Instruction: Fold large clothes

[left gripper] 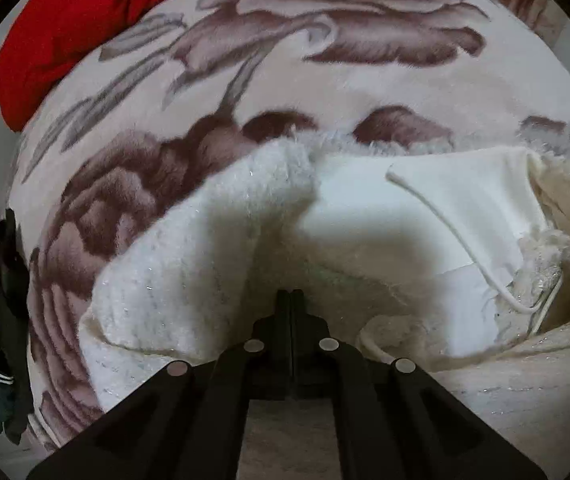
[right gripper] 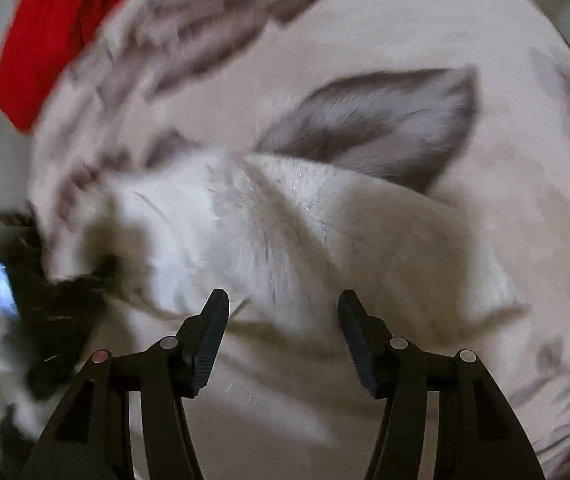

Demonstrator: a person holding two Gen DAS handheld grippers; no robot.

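Bedroom: floral blanket (left gripper: 325, 40), strewn clothes (left gripper: 85, 20)

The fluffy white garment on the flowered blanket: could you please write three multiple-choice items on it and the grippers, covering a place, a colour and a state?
1. Where in the left wrist view is the red cloth?
A. upper left
B. lower right
C. centre

2. What colour is the lining inside the white garment?
A. black
B. white
C. red

3. How do the right gripper's fingers stand?
A. pressed together
B. apart, empty
C. clamped on cloth

Answers:
1. A, the red cloth lies at the blanket's upper left edge.
2. B, the white garment shows a smooth white lining.
3. B, the right gripper has a clear gap, pads off the fabric.
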